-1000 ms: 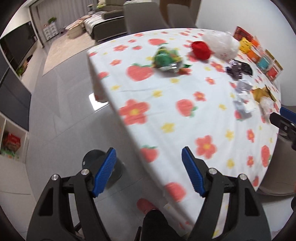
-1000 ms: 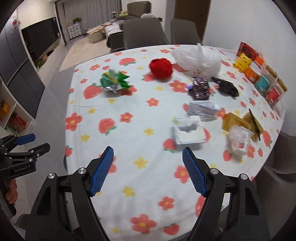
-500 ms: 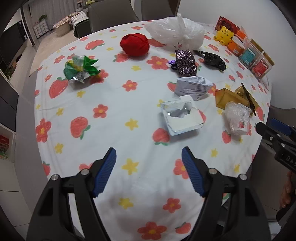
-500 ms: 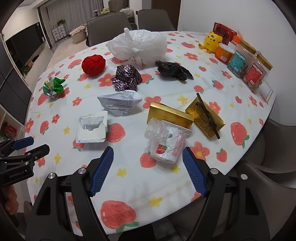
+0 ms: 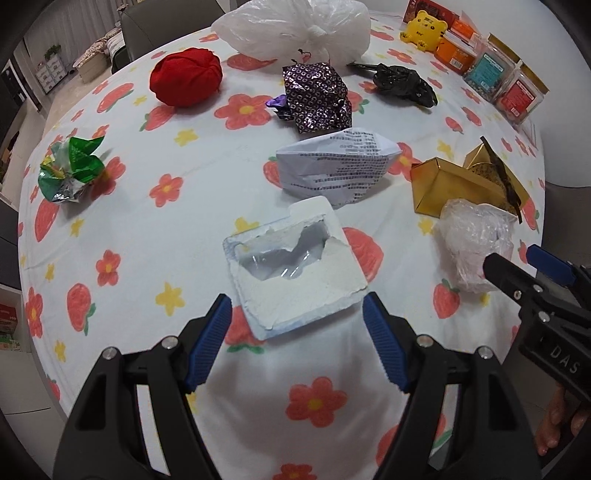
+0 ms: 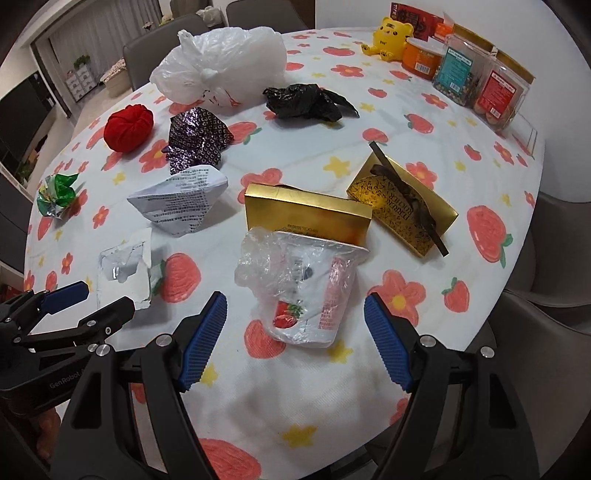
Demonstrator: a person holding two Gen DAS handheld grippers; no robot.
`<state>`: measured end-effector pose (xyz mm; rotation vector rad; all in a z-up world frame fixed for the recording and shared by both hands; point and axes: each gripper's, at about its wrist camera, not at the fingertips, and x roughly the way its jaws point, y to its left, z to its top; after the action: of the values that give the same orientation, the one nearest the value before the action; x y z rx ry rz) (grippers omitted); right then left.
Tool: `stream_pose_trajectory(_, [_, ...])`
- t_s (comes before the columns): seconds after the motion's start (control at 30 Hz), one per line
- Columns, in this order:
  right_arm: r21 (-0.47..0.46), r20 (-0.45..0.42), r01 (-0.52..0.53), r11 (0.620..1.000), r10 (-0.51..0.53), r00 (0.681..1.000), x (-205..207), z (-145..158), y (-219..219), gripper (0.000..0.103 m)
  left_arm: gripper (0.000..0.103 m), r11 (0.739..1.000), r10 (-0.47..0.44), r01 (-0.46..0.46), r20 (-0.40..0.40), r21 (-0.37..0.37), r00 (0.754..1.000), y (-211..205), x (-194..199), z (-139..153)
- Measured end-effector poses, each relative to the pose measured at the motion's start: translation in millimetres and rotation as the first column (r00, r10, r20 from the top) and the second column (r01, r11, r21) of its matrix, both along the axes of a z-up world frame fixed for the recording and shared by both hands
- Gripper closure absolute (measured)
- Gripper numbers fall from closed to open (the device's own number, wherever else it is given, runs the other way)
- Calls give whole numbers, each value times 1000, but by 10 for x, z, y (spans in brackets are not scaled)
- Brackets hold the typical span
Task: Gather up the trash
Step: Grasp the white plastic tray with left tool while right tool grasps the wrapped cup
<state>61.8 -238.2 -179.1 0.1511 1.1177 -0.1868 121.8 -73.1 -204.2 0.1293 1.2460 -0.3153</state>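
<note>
The left tool (image 5: 297,330) hangs over the counter (image 5: 155,236) with its blue pads spread apart and nothing between them. Just beyond its tips lies a torn white tray (image 5: 295,266), its film lid ripped open over a clear hollow; whether anything is inside cannot be told.

The right tool (image 6: 295,328) is likewise spread apart and empty. Between and just past its pads lies a tipped yoghurt cup (image 6: 314,291) with a strawberry on its side, wrapped in crumpled clear film, its mouth turned towards the far side. Touching the cup's far edge is a gold box (image 6: 306,214), shut, and to the right of that a flat gold lid (image 6: 402,210) with a dark ribbon laid across it.

Farther out in the left view sit a folded white printed packet (image 5: 336,166), a crumpled purple foil wrapper (image 5: 317,96), a red round cloth piece (image 5: 186,81) and, well apart at the left, a green foil wrapper (image 5: 70,170). A knotted white plastic bag (image 5: 295,26) stands at the far side, full and tied so its contents are hidden; a black crumpled bag (image 5: 402,85) lies to its right.

Along the far right edge stand a yellow bear figure (image 6: 389,37), an orange tub (image 6: 421,59) and clear lidded jars (image 6: 480,85) with snacks inside.
</note>
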Motion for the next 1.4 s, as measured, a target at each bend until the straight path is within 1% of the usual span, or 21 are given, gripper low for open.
stream_pose_trajectory(0.1, [0,-17,17,1000,-17,1000,50,-106,-31,29,30,1000,4,-4,0,13,1000,-42,59,-76])
stream_pose_trajectory(0.17, [9,-23,25,1000,-25,999,71,-157,-55,29,29,1000,1,-1,17,17,1000,-78,77,-74])
stream_pose_trajectory(0.27, [5,-28,18,1000,-18,999,111,-198,-60,29,29,1000,-10,10,17,17,1000,-139,103,-67])
stream_pose_trajectory(0.4, [9,-18,12,1000,-12,1000,129,-173,-73,29,29,1000,4,-4,0,-24,1000,-139,155,-7])
stream_pose_trajectory(0.47, [6,-21,4,1000,-4,1000,136,-181,-74,29,29,999,12,-13,-8,-32,1000,-149,201,-8])
stream_pose_trajectory(0.73, [15,-31,-14,1000,15,999,154,-226,-88,29,29,999,41,-42,-52,-29,998,-220,356,-124])
stream_pose_trajectory(0.87, [13,-26,-19,1000,19,999,146,-204,-94,29,29,999,26,-27,-36,-27,999,-258,355,-76])
stream_pose_trajectory(0.93, [14,-28,-19,1000,19,999,145,-214,-98,29,29,1000,19,-19,-35,-10,999,-293,360,-107])
stream_pose_trajectory(1.0, [16,-30,-18,1000,18,999,143,-221,-103,29,29,1000,20,-21,-53,-15,998,-303,380,-175])
stream_pose_trajectory(1.03, [17,-30,-17,1000,18,999,140,-223,-101,29,30,999,25,-26,-64,-26,998,-291,387,-211])
stream_pose_trajectory(1.07, [18,-31,-17,1000,18,999,139,-225,-100,29,42,999,27,-30,-78,-41,997,-279,392,-242])
stream_pose_trajectory(1.1, [20,-33,-19,1000,20,999,136,-229,-96,29,47,998,23,-29,-93,-61,995,-266,388,-269])
stream_pose_trajectory(1.13, [21,-36,-23,1000,24,999,134,-235,-90,29,49,997,22,-29,-98,-77,995,-247,381,-273])
stream_pose_trajectory(1.17, [20,-39,-25,999,26,999,131,-242,-80,29,56,996,16,-25,-100,-87,995,-238,370,-265])
stream_pose_trajectory(1.2, [23,-41,-29,999,30,999,130,-250,-71,34,64,995,7,-17,-101,-97,995,-237,359,-258])
stream_pose_trajectory(1.23, [30,-49,-36,999,37,998,130,-266,-57,37,65,995,2,-12,-99,-101,995,-233,349,-245])
stream_pose_trajectory(1.3, [37,-63,-41,998,43,997,122,-294,-33,49,68,994,-2,-9,-100,-113,995,-226,327,-233])
stream_pose_trajectory(1.4, [48,-61,-49,998,52,997,98,-282,-9,58,74,992,-6,-7,-94,-130,996,-197,287,-197])
